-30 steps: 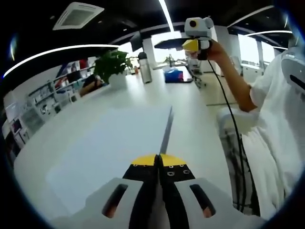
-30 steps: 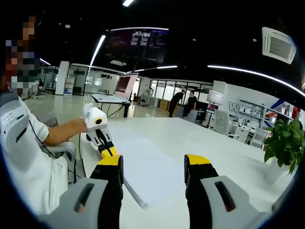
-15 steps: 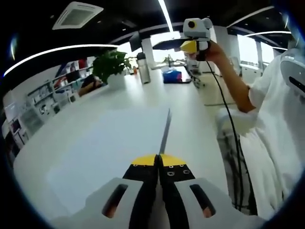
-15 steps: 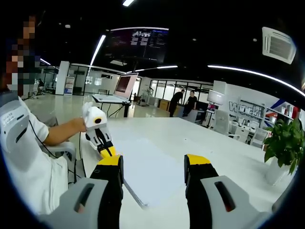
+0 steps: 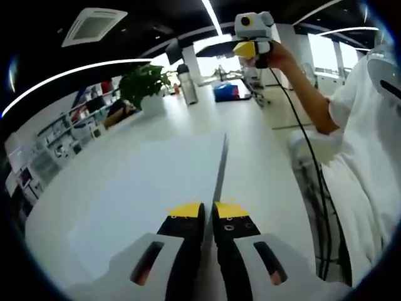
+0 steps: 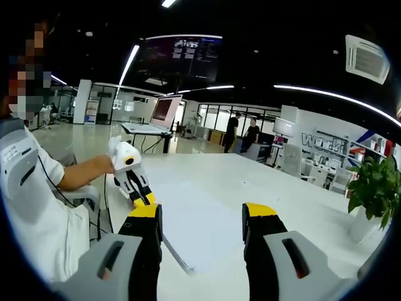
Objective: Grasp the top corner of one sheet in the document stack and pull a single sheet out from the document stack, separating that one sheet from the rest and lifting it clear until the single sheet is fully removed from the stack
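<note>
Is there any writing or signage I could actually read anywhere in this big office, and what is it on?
"Work", in large white raised letters on the far white wall in the right gripper view; any letters after it are blurred.
Dark overhead hanging screen: rows of light text, too small to read.
White sheets of the document stack on the white table: no print visible.

Left gripper point(image 5: 207, 210) jaws parted slightly, loosening on sheet point(image 5: 220, 169) edge.
</note>
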Demonstrator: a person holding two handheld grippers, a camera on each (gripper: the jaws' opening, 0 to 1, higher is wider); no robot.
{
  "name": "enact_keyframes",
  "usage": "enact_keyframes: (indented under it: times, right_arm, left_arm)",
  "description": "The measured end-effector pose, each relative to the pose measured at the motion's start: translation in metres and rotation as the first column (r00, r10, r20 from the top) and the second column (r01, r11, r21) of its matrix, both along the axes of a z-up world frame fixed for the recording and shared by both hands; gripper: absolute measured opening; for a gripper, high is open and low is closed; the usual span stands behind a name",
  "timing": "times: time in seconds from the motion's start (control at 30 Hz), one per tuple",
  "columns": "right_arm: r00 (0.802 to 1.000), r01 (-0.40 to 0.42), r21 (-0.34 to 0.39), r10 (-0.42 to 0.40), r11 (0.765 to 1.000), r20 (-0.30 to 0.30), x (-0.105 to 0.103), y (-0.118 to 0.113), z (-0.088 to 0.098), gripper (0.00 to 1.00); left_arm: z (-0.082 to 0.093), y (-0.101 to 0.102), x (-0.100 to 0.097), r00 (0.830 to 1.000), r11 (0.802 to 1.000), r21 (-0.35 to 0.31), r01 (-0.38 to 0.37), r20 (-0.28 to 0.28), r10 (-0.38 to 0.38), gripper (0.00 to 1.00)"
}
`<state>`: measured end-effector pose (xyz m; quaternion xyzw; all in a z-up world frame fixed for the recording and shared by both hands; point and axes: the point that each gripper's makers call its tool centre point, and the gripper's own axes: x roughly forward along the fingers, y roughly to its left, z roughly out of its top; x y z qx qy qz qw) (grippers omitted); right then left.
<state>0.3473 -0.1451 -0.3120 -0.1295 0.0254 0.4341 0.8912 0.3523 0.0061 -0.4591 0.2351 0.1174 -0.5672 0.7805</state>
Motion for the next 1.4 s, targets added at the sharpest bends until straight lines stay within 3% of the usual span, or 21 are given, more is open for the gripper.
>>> enact_keyframes:
  times: [0.2, 0.67, 1.07, 1.4]
  right_arm:
    - [1.0, 0.0, 0.0, 0.0, 1.0, 0.001, -0.001, 0.0, 0.0, 0.51]
    - [1.0, 0.001, -0.005, -0.001, 1.0, -0.004, 0.0, 0.0, -0.003, 0.51]
    - [1.0, 0.002, -0.004, -0.002, 1.0, -0.001, 0.001, -0.001, -0.001, 0.51]
    - [1.0, 0.002, -0.003, -0.002, 1.0, 0.0, 0.001, -0.001, -0.001, 0.51]
  left_arm:
    - [0.002, -0.001, -0.002, 1.0, 1.0, -0.025, -0.003, -0.029, 0.002, 0.03]
    - [0.005, 0.0, -0.003, 0.999, 0.999, -0.042, -0.013, -0.05, 0.011, 0.03]
    - [-0.001, 0.001, 0.0, 0.994, 0.998, -0.063, -0.021, -0.106, 0.015, 0.03]
    - [0.009, -0.002, -0.005, 0.997, 0.997, -0.073, -0.001, -0.072, -0.004, 0.03]
